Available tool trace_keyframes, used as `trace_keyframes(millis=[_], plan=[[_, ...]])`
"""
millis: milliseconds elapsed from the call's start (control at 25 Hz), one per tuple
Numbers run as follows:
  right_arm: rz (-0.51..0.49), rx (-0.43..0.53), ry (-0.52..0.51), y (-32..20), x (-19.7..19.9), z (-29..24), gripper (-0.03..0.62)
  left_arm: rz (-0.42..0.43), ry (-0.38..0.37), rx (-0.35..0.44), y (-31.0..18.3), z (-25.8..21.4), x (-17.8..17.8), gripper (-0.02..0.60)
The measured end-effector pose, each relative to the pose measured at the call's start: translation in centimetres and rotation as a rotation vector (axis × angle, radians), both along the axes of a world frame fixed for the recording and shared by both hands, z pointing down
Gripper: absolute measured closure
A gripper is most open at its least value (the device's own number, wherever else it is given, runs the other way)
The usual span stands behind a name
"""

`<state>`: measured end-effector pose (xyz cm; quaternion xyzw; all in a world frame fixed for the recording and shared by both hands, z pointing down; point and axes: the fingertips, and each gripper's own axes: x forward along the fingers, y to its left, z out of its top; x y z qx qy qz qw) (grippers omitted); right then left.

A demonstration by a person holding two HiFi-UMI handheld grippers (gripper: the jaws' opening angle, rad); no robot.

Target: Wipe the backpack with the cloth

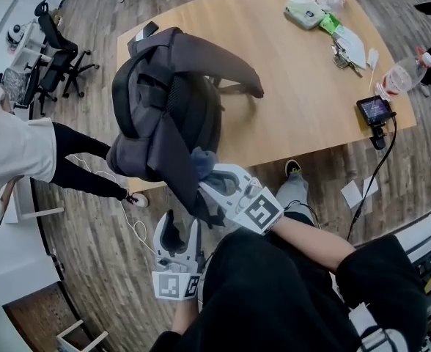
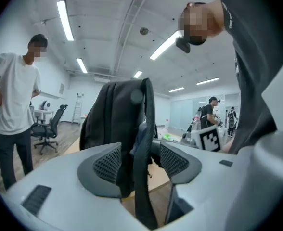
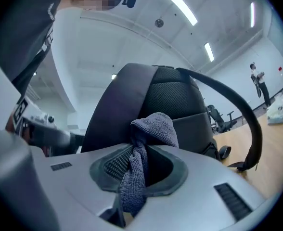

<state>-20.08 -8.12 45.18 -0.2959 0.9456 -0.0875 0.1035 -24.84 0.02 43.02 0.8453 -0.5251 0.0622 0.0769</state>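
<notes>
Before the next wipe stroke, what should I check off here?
1. The cloth clamped in the jaws of the right gripper: ok.
2. That cloth against the backpack: ok.
3. The left gripper gripping the strap: not ok; jaws apart, strap loose between them.
4. The backpack steady on the table: cannot tell; it overhangs the near edge.
5. The clutter clear of the backpack: ok.

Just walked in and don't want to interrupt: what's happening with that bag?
A person is working on the dark grey fabric backpack, which stands at the near edge of the wooden table. The right tongs are shut on a grey microfibre cloth, held at the backpack's near side. The left tongs stand open around a dangling black strap, not pinching it.
</notes>
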Motion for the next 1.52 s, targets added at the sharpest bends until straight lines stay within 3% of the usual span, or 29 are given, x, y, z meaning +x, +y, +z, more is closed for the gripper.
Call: trace_keyframes(millis=[160, 280, 320, 400, 520, 720, 920, 1160, 1520], plan=[[0.119, -0.068, -0.049, -1.9, 2.5, 0.7, 0.516, 0.259, 0.003, 0.109, -0.6, -5.9, 6.4, 0.359], [0.216, -0.13, -0.09, -5.3, 4.8, 1.5, 0.516, 0.394, -0.008, 0.181, -2.9, -7.5, 11.9, 0.529], [0.229, -0.124, -0.089, -6.5, 5.3, 1.6, 0.516, 0.412, -0.026, 0.184, -4.0, -6.9, 13.2, 0.543], [0.22, -0.074, -0.057, -8.4, 5.8, 1.4, 0.516, 0.363, -0.069, 0.121, -6.6, -4.5, 14.1, 0.554], [0.224, -0.013, -0.01, -10.8, 6.7, 1.4, 0.516, 0.202, -0.037, 0.015, -10.1, -1.7, 13.2, 0.557], [0.299, -0.059, 0.022, -18.5, 9.2, 2.1, 0.516, 0.106, -0.07, -0.005, -10.7, 0.0, 11.3, 0.557], [0.231, 0.031, 0.132, -22.5, 8.5, 0.9, 0.516, -0.019, -0.105, -0.041, -10.2, 1.2, 8.3, 0.561], [0.23, 0.115, 0.264, -17.2, 7.4, 1.4, 0.523, -0.099, -0.189, -0.038, -9.3, 1.4, 5.6, 0.563], [0.106, 0.123, 0.213, -5.6, 4.0, 0.6, 0.523, -0.147, -0.2, -0.029, -8.3, 1.1, 3.8, 0.563]])
